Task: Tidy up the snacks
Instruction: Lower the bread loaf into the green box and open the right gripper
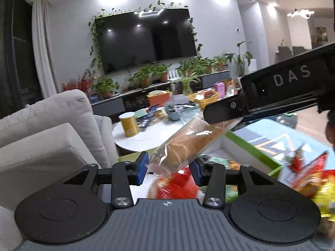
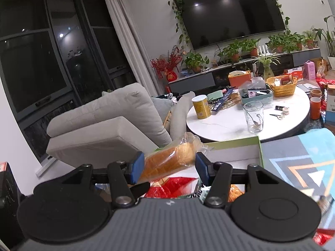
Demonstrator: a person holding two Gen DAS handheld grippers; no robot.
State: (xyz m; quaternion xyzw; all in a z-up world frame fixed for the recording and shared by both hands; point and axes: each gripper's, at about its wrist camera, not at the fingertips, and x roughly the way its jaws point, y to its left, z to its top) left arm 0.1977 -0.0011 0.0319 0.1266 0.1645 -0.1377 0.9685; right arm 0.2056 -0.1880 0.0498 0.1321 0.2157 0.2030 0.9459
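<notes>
- Left gripper (image 1: 170, 168) clamps one end of the bagged bread loaf (image 1: 188, 142).
- Right gripper (image 2: 170, 167) clamps the loaf's other end.
- Green-rimmed box (image 2: 236, 148) lies just beyond them.

Bagged loaf (image 1: 188, 144) hanging between both grippers' fingers (image 1: 143, 168) above an open box (image 2: 234, 152), canister (image 2: 201, 106) and glass (image 2: 254, 117) standing on the surface (image 2: 230, 125) behind, sofa (image 2: 108, 125) sitting left

The red snack bags (image 1: 307, 179) are blurred and cut off at the right edge (print unreadable); the bread (image 2: 167, 163) hides the box's (image 2: 236, 148) left part.
</notes>
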